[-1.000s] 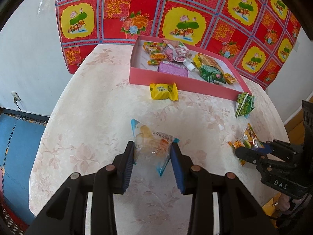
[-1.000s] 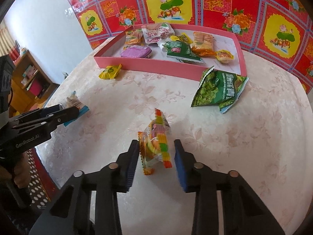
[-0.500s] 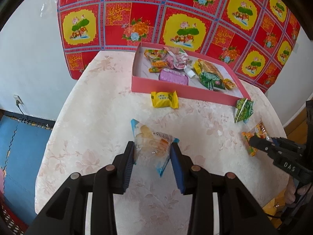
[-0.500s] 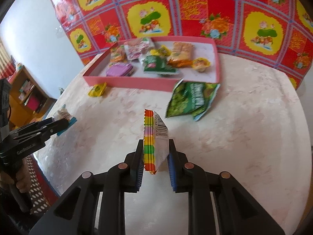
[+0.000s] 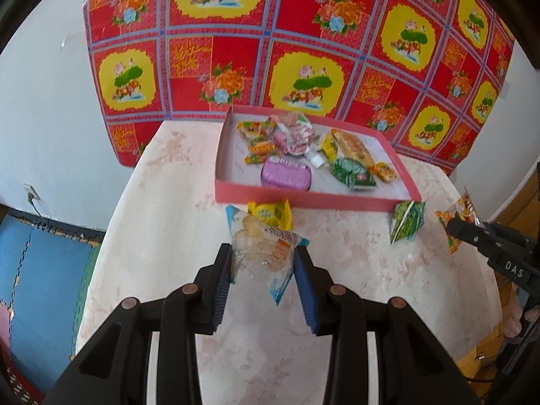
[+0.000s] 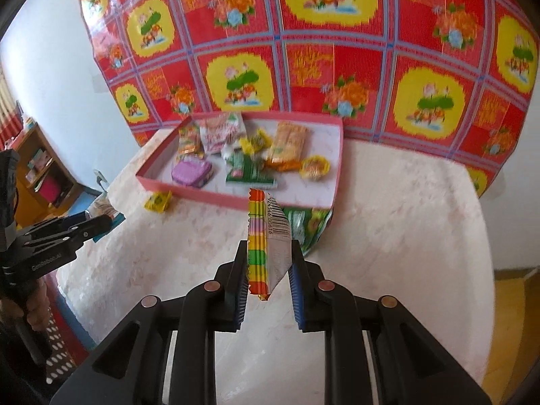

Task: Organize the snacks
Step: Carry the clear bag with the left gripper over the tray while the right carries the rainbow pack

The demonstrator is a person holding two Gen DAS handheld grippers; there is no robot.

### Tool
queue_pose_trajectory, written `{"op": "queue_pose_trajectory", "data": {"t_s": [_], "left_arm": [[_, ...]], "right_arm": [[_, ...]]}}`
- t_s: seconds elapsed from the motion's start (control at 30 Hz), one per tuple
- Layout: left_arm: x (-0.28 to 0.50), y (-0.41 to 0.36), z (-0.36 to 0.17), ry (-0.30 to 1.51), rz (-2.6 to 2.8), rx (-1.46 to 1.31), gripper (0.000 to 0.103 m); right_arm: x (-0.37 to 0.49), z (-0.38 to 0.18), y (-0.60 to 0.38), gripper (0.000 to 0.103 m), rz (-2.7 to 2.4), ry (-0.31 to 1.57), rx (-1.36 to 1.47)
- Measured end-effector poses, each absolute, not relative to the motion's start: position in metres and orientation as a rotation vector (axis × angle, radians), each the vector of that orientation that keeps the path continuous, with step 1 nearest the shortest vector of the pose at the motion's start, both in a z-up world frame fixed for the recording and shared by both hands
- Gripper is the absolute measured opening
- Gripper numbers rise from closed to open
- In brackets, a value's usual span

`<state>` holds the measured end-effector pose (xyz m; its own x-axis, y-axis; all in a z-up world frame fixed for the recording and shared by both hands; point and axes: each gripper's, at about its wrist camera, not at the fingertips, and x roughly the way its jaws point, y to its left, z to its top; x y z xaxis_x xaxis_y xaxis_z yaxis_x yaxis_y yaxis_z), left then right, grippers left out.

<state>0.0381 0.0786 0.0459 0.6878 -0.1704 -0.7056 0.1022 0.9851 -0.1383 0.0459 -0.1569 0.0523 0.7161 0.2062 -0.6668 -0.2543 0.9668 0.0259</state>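
Note:
My left gripper (image 5: 265, 261) is shut on a clear blue-edged snack bag (image 5: 263, 246) and holds it above the table. My right gripper (image 6: 268, 260) is shut on a rainbow-striped packet (image 6: 265, 236) with a barcode, also lifted off the table. The pink tray (image 5: 303, 199) at the table's far side holds several snacks, among them a purple pack (image 5: 286, 177) and a green pack (image 5: 351, 170). A yellow packet (image 5: 270, 214) lies just before the tray's front wall. A green bag (image 6: 310, 229) lies on the table behind the striped packet.
The round table (image 5: 175, 222) has a pale floral cloth. A red and yellow patterned sheet (image 5: 303, 33) hangs behind it. A wooden shelf (image 6: 37, 172) stands at the left of the right wrist view. A blue floor mat (image 5: 37, 283) lies below the table's left edge.
Both grippers have risen with their packets, so the table looks farther off. The right gripper closed on the striped packet, which then lay on the table, and lifted it.

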Motion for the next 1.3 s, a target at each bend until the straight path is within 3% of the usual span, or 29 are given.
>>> {"op": "queue_pose_trajectory", "data": {"t_s": [0.53,1.3], "left_arm": [[0.080,0.054,0.084,0.754,-0.187,-0.104,0.038],[0.156,0.005,0.065,0.786,-0.158,-0.101,0.038]], "right_arm": [[0.088,0.094,-0.168,0.022,0.223,0.709,-0.120],[0.180,0.079,-0.167,0.022,0.234,0.745,-0.061]]}}
